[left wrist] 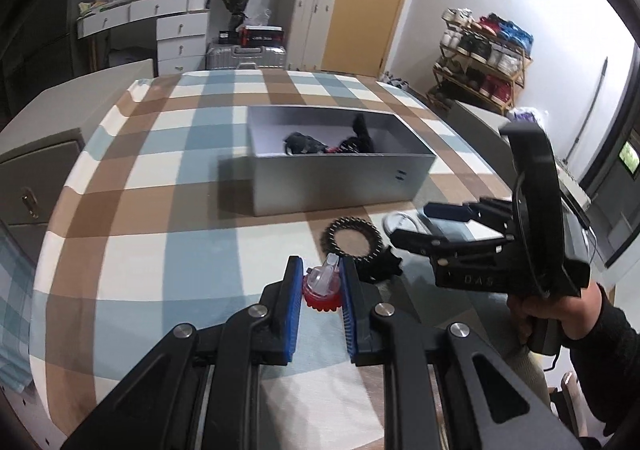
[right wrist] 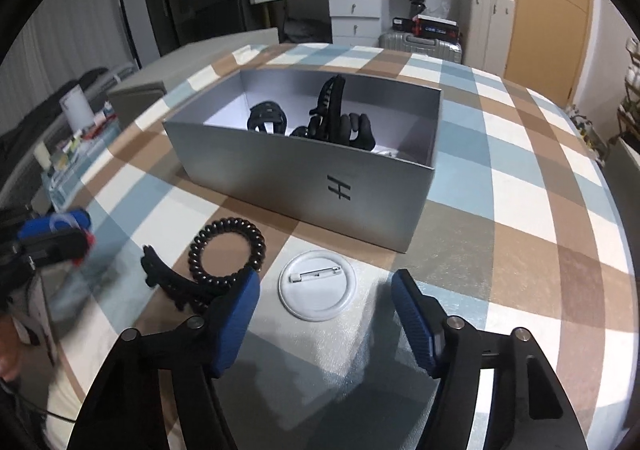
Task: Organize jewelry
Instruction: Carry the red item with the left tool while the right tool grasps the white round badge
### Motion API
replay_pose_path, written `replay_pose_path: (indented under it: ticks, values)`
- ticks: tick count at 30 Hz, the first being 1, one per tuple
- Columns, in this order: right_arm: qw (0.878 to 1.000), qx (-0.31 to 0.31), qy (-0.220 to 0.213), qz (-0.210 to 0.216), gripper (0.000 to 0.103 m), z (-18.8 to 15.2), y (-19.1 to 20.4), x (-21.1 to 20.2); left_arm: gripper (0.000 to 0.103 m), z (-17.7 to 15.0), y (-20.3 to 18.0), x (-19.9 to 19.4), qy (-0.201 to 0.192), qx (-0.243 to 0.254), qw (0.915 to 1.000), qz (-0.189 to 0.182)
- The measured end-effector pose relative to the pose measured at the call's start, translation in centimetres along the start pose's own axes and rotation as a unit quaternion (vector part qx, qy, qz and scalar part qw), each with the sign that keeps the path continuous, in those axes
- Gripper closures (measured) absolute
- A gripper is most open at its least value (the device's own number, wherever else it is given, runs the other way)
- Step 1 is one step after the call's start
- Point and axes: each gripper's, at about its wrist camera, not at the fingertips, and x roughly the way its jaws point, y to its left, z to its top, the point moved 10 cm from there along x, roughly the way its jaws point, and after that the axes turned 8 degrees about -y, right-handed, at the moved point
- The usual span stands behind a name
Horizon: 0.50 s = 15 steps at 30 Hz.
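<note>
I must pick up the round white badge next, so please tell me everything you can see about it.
The round white badge lies flat on the checked tablecloth, back side up. It looks like white plastic, with a metal safety pin, closed, across its upper half. It sits in front of the grey box, apart from it, and right of the black spiral hair tie, not touching it. The right claw stands open around it; neither pad touches it.

"D A S" on right hand-held gripper (left wrist: 416, 224)
</note>
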Motion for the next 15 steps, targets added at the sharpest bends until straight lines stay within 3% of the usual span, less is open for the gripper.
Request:
replay_pose_path:
  ticks: [5,7,15]
  values:
    - [1.0,-0.019,0.01,-0.016,0.047,-0.2,0.2,0.4,0.09,0.1,1.1,0.2,0.0,-0.013,0.9999,0.004]
    - [0.999,-0.03,0.009,-0.015,0.062,-0.2,0.6,0.3,0.09,-0.2,1.5,0.3,0.003,-0.02,0.9998,0.005]
    - [0.999,-0.043,0.002,-0.018,0.062,-0.2,0.9,0.0,0.09,-0.4,1.6,-0.5,0.004,-0.023,0.9997,0.009]
